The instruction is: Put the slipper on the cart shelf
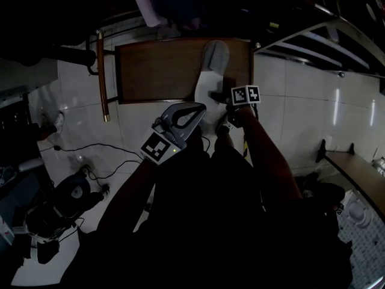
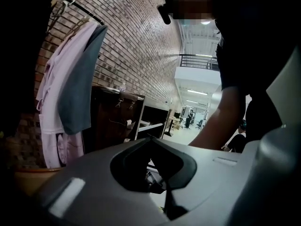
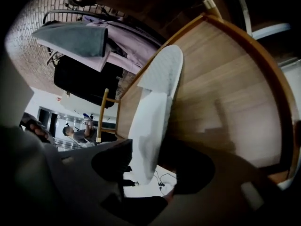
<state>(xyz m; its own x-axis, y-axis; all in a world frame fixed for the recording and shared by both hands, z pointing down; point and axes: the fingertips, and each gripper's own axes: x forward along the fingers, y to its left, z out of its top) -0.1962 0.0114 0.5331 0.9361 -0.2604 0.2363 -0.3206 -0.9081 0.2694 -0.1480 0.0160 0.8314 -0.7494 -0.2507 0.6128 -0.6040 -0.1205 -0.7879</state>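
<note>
The slipper (image 1: pixel 212 71) is lying flat on the wooden cart shelf (image 1: pixel 156 71), on the shelf's 3 o'clock half in the head view. Its toe is pointing toward 12 o'clock and its heel is hanging over the shelf's near edge at 6 o'clock.

The right hand-held gripper (image 3: pixel 149 160) is reaching in from 6 o'clock and is standing released. Its jaws are spread apart with the slipper's heel sitting between them, and the pads are not squeezing it. In the right gripper view the white sole is running away from the jaws toward 12 o'clock across the wood grain.

The left hand-held gripper (image 1: pixel 191 114) is hovering at 7 o'clock of the slipper's heel, off the shelf and above the tiled floor (image 1: pixel 301 101). It is clenched, with its jaw tips meeting and nothing between them.

A brass-coloured post (image 1: pixel 102 77) is standing at the shelf's 9 o'clock side. Cables (image 1: pixel 102 152) are trailing over the floor at 8 o'clock of the cart. In the left gripper view a pale robe (image 2: pixel 56 102) and a grey garment (image 2: pixel 82 79) are hanging in front of a brick wall (image 2: pixel 136 41).
</note>
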